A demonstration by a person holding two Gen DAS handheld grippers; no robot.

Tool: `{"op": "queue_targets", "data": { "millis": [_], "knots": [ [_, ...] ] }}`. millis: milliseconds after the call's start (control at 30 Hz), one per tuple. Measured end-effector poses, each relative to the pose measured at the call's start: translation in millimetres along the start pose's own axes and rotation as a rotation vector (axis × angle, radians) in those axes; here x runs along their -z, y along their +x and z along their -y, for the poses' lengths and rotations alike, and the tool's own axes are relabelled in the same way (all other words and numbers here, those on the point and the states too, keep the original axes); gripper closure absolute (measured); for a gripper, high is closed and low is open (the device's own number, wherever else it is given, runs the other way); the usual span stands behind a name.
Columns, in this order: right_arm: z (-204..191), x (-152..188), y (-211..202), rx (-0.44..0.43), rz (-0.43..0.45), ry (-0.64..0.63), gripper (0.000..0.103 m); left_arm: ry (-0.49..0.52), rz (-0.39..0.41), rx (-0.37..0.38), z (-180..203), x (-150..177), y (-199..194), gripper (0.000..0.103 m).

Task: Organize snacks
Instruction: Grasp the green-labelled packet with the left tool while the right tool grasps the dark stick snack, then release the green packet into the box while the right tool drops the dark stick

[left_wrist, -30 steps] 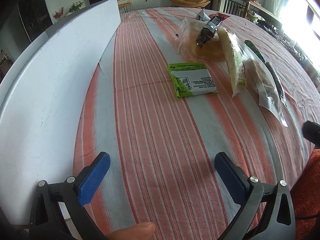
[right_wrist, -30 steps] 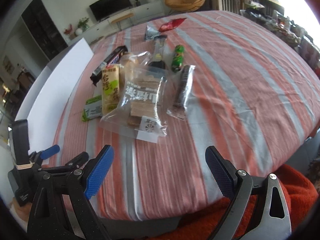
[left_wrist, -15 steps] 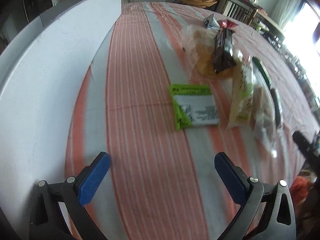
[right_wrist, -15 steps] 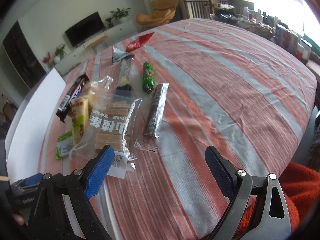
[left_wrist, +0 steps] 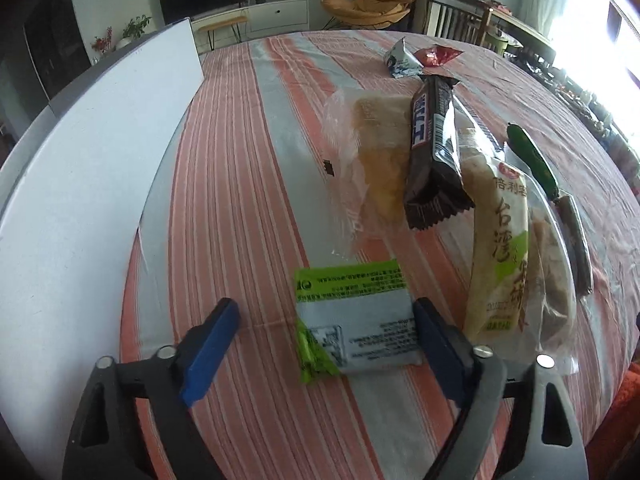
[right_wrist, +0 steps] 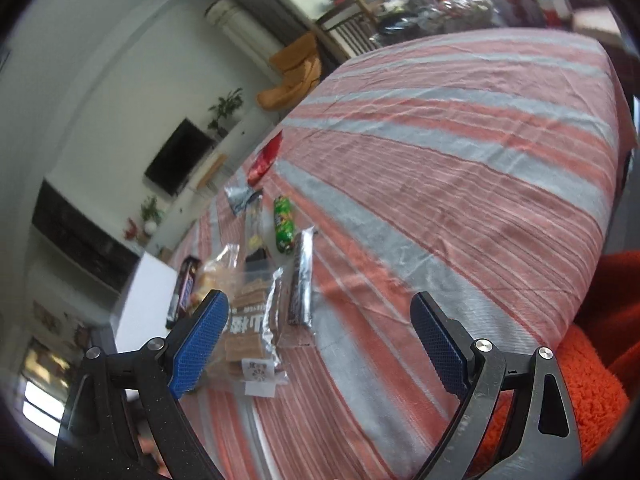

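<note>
A flat green-and-grey snack packet (left_wrist: pixel 356 320) lies between the closing, still-spread left gripper (left_wrist: pixel 326 344); right gripper (right_wrist: pixel 320 344) spread over the striped table (right_wrist: pixel 460 168).

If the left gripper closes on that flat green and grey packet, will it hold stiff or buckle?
The green and grey packet lies flat on the striped tablecloth between the left gripper's fingers, whose jaws have just been closing. It looks thin and soft-wrapped, so it may bow when squeezed edgewise. Its glossy film could slip. It probably weighs little.
</note>
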State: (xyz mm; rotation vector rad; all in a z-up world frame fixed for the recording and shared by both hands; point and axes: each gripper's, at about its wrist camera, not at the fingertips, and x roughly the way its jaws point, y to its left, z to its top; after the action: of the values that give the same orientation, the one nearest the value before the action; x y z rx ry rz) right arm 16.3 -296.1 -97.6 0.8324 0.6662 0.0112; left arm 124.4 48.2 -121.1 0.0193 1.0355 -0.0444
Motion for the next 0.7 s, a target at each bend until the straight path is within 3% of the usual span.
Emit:
{"op": "queue_targets", "data": {
  "millis": [33,133,267,333,400,433,533,600,633,700],
  "knots": [
    [7.4,-4.0,3.8,-0.006,-0.02,0.045,0.007,0.008,0.013,0.004,-2.5,3.3,-5.0,0.052],
    [4.9,-13.6,24.0,0.032,-0.124,0.056,0.008,0.008,0.007,0.02,-12.6,12.8,-13.0,0.053],
    [-49.5,-18.5,69.6,0.176,-0.287,-0.24,0.011,0.015,0.01,0.049,-17.3,28.0,-22.8,0.053],
    [-63.0,-18.4,90.9,0.225,-0.323,-0.305,0.012,0.003,0.011,0.067,-19.0,32.7,-26.4,0.053],
    [-74.8,-17.8,111.3,0.263,-0.351,-0.349,0.022,-0.008,0.014,0.081,-18.9,37.7,-30.3,0.053],
    [-79.6,-16.5,120.9,0.286,-0.367,-0.379,0.039,-0.012,0.016,0.088,-19.2,39.4,-32.0,0.053],
    [-90.3,-10.1,132.4,0.386,-0.372,-0.512,0.05,-0.013,0.021,0.104,-19.5,43.4,-37.5,0.053],
    [-88.4,-9.4,130.9,0.419,-0.378,-0.55,0.068,-0.015,0.034,0.116,-21.3,44.2,-45.0,0.053],
    [-83.1,-11.7,127.6,0.429,-0.377,-0.543,0.085,-0.019,0.046,0.125,-21.7,45.2,-50.4,0.053],
    [-69.9,-22.6,116.7,0.394,-0.388,-0.465,0.085,-0.031,0.073,0.149,-24.6,44.8,-64.3,0.053]
  ]
}}
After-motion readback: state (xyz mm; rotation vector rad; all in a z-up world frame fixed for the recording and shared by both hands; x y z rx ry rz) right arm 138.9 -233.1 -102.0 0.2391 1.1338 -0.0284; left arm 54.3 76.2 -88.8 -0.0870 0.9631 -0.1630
